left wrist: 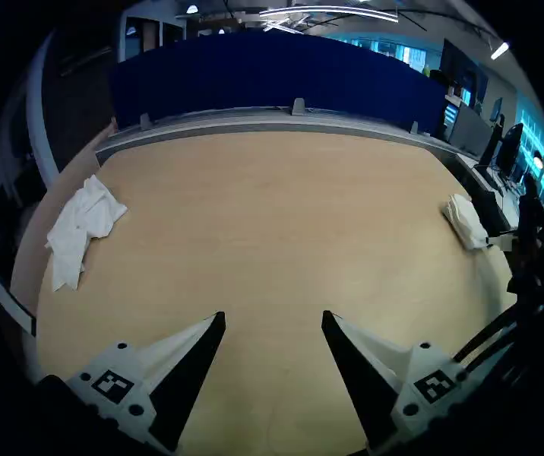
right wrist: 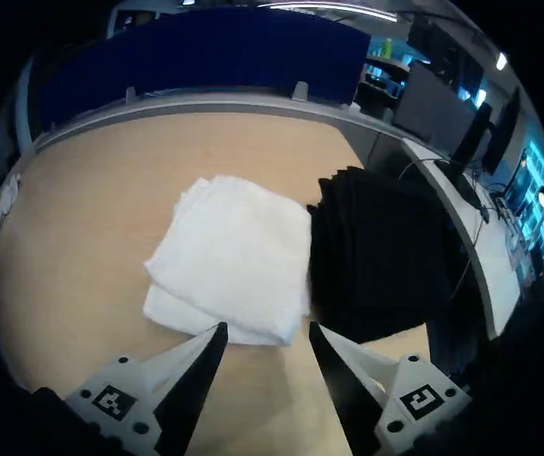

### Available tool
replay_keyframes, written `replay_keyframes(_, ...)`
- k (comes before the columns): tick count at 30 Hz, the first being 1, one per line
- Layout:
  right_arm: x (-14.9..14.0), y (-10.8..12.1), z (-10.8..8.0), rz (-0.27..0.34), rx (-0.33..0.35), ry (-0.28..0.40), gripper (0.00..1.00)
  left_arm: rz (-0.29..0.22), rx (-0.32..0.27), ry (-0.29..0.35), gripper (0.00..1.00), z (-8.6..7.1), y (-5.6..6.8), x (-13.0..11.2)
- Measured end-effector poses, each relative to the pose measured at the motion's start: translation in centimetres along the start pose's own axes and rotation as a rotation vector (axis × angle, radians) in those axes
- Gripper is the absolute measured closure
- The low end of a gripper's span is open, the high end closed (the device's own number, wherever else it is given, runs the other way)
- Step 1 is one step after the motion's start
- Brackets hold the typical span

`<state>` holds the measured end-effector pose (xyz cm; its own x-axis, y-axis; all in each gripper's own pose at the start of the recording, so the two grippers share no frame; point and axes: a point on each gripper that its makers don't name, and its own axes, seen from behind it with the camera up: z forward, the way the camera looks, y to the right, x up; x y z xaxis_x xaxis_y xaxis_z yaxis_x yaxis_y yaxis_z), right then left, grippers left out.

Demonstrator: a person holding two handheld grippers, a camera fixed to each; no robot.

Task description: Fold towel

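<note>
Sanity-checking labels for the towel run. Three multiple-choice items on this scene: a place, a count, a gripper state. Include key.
1. In the right gripper view, what lies just right of the folded towel?
A. black cloth
B. mug
C. keyboard
2. In the left gripper view, how many white towels lie on the table?
A. one
B. two
C. four
3. The right gripper is:
A. shut on the towel
B. open, empty
C. shut on the cloth
Key: 1 A: it lies beside the towel's right edge. 2 B: a crumpled towel left, the folded one right. 3 B: fingers apart, gripping nothing.
</note>
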<state>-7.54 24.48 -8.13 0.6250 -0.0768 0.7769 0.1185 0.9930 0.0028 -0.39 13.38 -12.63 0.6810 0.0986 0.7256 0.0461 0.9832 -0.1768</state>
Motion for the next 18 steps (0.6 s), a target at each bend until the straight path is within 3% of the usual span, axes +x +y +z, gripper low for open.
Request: replay_keyframes(18,4.5,-9.3,1.5,-0.082,0.176,0.081,0.17,-0.024,0.021,0.006,0.06,-0.8,-1.3,-0.3)
